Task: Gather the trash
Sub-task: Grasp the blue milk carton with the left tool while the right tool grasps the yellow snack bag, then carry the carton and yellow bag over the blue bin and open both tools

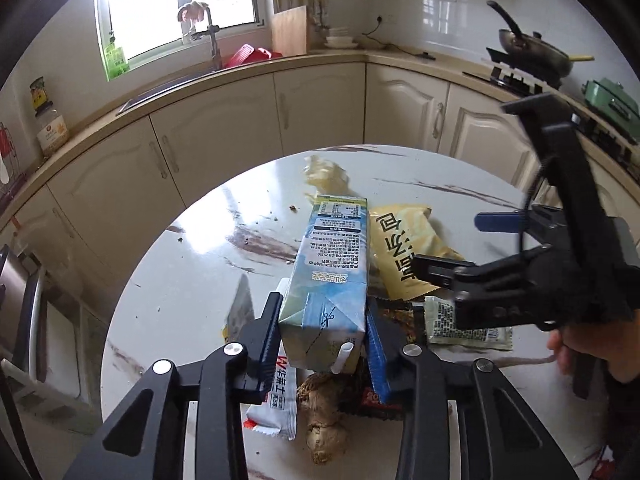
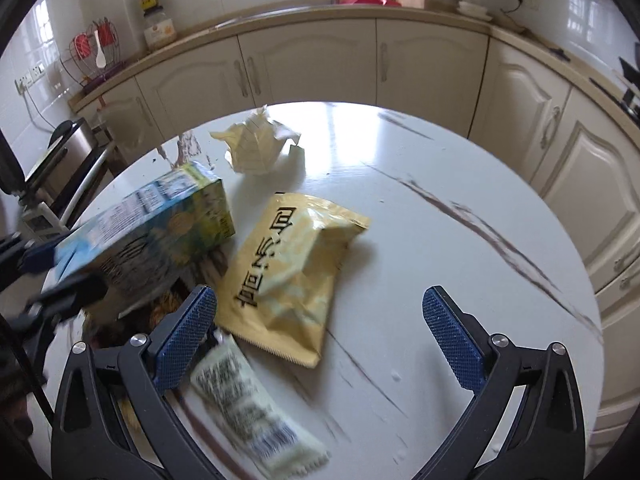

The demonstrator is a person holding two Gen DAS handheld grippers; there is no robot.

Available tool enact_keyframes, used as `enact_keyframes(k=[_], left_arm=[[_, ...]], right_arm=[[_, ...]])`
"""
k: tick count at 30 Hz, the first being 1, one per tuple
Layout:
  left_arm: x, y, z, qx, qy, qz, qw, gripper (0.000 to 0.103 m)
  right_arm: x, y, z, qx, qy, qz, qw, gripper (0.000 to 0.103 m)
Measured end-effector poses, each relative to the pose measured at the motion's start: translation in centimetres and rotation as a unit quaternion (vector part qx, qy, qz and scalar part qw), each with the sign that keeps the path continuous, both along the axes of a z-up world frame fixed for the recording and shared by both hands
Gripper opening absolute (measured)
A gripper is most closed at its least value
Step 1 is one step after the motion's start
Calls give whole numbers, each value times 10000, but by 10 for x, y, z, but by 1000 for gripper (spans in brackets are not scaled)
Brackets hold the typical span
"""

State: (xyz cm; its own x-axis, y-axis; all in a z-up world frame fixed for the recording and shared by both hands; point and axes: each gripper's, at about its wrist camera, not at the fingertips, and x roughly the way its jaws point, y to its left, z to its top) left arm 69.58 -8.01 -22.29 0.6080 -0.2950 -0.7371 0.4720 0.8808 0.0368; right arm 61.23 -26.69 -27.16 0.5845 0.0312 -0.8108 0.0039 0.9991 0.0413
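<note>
A: Left gripper [image 1: 322, 334]?

B: Clamped on the milk carton [image 1: 330, 268]. Blue pads press both side walls near its folded top end, and a white straw stub pokes out by the right pad. The carton lies lengthwise, pointing away from the camera, over the rest of the pile.

A: Right gripper [image 2: 320, 336]?

B: Jaws spread wide, nothing between the pads. It hangs above the round marbled table [image 2: 460, 208]. The left pad sits just beside the yellow snack bag [image 2: 292, 276] and over the end of the pale sachet [image 2: 252, 408].

A: Does it touch either one?

B: Can't tell, that frame is motion-blurred down there. In the left wrist view the right gripper [image 1: 436, 276] shows from the side, over the yellow bag and sachet, with a hand [image 1: 576, 354] on its handle.

A: Where's the trash?

B: All on the table, bunched at the near side. The yellow bag lies flat just right of the carton. The sachet with a barcode is nearer the camera than the bag. A crumpled cream wrapper [image 2: 258, 146] sits apart, toward the far edge. Under and beside the carton there's a white-and-red wrapper [image 1: 276, 400], a ginger root [image 1: 324, 420] and a dark printed packet [image 1: 400, 320].

A: Background?

B: Cream kitchen cabinets [image 2: 312, 64] curve behind the table. A wok [image 1: 532, 50] sits on the stove at the right.
</note>
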Motion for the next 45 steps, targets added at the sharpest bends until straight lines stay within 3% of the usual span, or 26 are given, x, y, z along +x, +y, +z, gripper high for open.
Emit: enact_keyframes(k=[4, 7, 10, 15, 23, 31, 38, 45], left_arm=[[0, -4, -2, 183, -56, -49, 9998, 34], [3, -7, -2, 175, 20, -44, 9998, 34], [9, -16, -8, 249, 133, -52, 9996, 35], [19, -27, -14, 277, 187, -10, 9994, 34], [-11, -17, 18, -385, -88, -332, 9987, 33], [-63, 22, 47, -745, -375, -164, 9964, 34], [-149, 96, 55, -897, -611, 237, 9938, 33], [-240, 200, 53, -1077, -783, 976, 9863, 34]], right_arm=[[13, 11, -5, -102, 94, 120, 9998, 98], [18, 15, -9, -340, 125, 98, 9993, 77], [16, 16, -5, -400, 76, 217, 9989, 50], [4, 7, 2, -132, -111, 334, 9993, 25], [-28, -19, 31, 769, -580, 290, 9949, 18], [-90, -17, 75, 1512, -1077, 442, 9816, 17], [-140, 41, 102, 1755, -1344, 972, 9704, 17], [-169, 151, 105, 1917, -1278, 1793, 9564, 17]])
